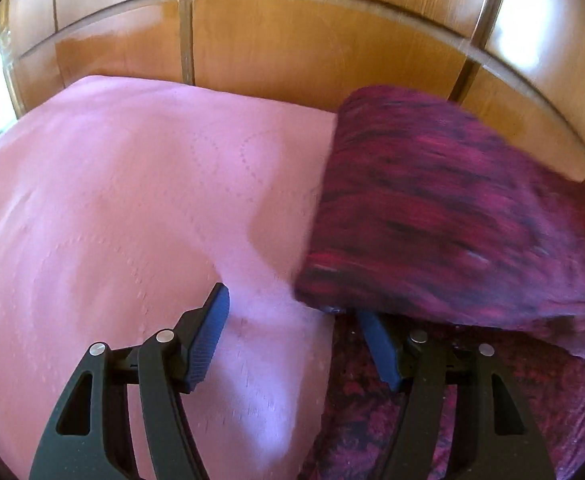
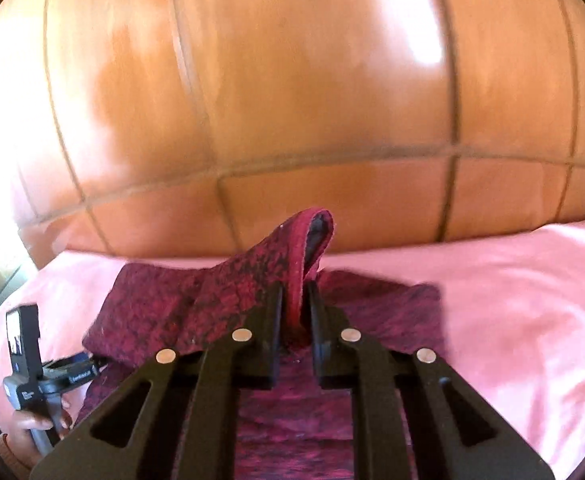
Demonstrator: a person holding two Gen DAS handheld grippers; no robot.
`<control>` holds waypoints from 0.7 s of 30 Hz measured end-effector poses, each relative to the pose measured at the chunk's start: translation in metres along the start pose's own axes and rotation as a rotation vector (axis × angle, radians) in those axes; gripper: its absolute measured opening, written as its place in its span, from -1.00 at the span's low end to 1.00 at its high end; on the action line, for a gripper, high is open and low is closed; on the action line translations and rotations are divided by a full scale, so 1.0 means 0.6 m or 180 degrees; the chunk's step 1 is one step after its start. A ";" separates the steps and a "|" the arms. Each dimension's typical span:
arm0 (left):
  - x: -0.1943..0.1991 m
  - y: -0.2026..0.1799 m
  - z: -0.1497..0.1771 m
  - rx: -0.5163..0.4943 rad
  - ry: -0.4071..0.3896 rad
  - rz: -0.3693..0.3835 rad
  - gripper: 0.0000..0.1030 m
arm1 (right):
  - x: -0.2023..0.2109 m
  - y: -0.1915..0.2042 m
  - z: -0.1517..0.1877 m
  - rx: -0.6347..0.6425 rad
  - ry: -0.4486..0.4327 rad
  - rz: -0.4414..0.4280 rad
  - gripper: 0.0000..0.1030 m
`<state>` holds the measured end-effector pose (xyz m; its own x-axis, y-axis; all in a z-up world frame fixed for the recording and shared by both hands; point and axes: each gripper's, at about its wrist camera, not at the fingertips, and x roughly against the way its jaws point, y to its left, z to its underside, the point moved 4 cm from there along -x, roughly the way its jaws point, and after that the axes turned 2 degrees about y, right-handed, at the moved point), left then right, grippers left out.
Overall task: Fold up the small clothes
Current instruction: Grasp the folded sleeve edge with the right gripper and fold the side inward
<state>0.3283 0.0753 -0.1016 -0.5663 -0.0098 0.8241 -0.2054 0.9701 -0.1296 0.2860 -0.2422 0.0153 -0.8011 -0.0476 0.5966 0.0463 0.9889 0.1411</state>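
Magenta garment (image 2: 252,280), one, pinched by right gripper (image 2: 295,292).

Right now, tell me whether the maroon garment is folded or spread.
Partly folded: the maroon garment has one edge pinched up by the right hand-held gripper, draping over itself.

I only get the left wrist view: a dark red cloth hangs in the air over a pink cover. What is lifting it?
Observer: The right tool is shut on a hemmed edge of the dark red garment, which sticks up above its fingers.
Operator: Does the whole garment hang?
Observer: No, most of it lies on the pink bedcover.
Operator: Who holds my tool?
Observer: At the right view's lower left, a hand grips the left tool's handle.
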 end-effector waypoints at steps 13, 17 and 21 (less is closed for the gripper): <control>-0.009 0.002 0.000 -0.0140 -0.0006 -0.0014 0.25 | -0.099 -0.152 0.136 -0.0635 0.0655 0.0424 -0.81; 0.016 0.028 0.003 -0.0052 -0.0010 0.0329 0.17 | -0.088 -0.161 0.137 -0.0671 0.0612 0.0379 -0.81; 0.061 0.066 -0.011 -0.0057 -0.0204 0.0566 0.17 | -0.076 -0.153 0.128 -0.0640 0.0546 0.0339 -0.81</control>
<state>0.3047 0.1149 -0.0729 -0.6421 0.1474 0.7523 -0.0836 0.9620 -0.2599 0.2724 -0.3197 -0.0855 -0.6735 0.0152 0.7390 0.2560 0.9427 0.2139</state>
